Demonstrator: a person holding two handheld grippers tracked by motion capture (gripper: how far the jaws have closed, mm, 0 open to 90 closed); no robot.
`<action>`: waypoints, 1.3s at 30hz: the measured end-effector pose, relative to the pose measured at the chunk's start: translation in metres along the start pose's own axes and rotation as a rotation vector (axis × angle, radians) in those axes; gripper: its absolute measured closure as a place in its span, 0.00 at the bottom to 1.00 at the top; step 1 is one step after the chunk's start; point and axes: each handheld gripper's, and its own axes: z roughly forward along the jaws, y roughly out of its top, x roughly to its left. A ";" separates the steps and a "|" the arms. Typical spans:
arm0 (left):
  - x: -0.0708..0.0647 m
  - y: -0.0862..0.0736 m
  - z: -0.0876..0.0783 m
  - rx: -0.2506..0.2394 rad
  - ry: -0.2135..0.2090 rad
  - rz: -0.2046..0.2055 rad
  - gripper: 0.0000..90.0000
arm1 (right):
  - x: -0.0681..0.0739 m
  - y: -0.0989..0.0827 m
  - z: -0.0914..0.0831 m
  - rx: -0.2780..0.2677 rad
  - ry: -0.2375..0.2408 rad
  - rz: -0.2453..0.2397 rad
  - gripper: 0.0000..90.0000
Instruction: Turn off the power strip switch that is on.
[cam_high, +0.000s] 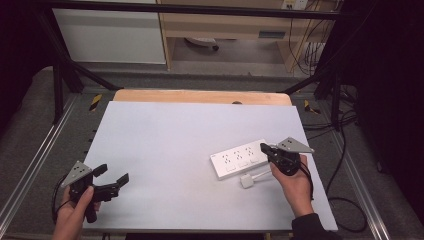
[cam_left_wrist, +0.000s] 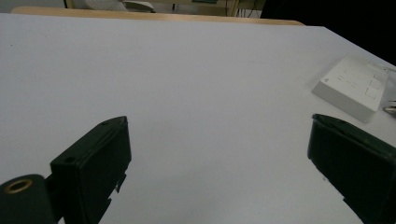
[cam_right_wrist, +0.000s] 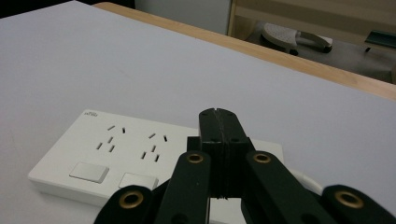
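As recorded at the white table top (cam_high: 165, 145), listed as follows.

Right gripper (cam_high: 267, 148): held in the right hand (cam_high: 295, 182); jaws clenched tight together, pads meeting with nothing between them; tips poised over the near end of the power strip, whether touching it could not be told.

Power strip (cam_high: 239, 158): white, flat on the table, lying directly beneath and ahead of the right jaws; seen in the right gripper view (cam_right_wrist: 116, 149) with slot groups and two square switches to the left of the jaws.

Plug (cam_high: 247, 181): small, white, square; lay just beside the power strip, below the right jaws in the high view, joined to a short white cable (cam_high: 262, 174) running under the hand.

Left gripper (cam_high: 113, 179): held in the left hand (cam_high: 75, 212); jaws released, spread wide, nothing between them but bare table; power strip (cam_left_wrist: 357, 88) well apart, beyond the right-hand jaw.
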 end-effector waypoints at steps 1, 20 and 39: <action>0.000 0.000 0.000 0.000 0.000 0.000 0.07 | 0.000 -0.001 0.000 0.003 -0.001 -0.001 1.00; 0.000 0.000 0.000 -0.003 0.000 0.001 0.07 | 0.000 -0.007 0.006 0.036 0.001 -0.002 1.00; 0.000 0.000 -0.001 -0.005 -0.002 0.003 0.07 | 0.007 -0.016 0.017 0.100 0.025 -0.019 1.00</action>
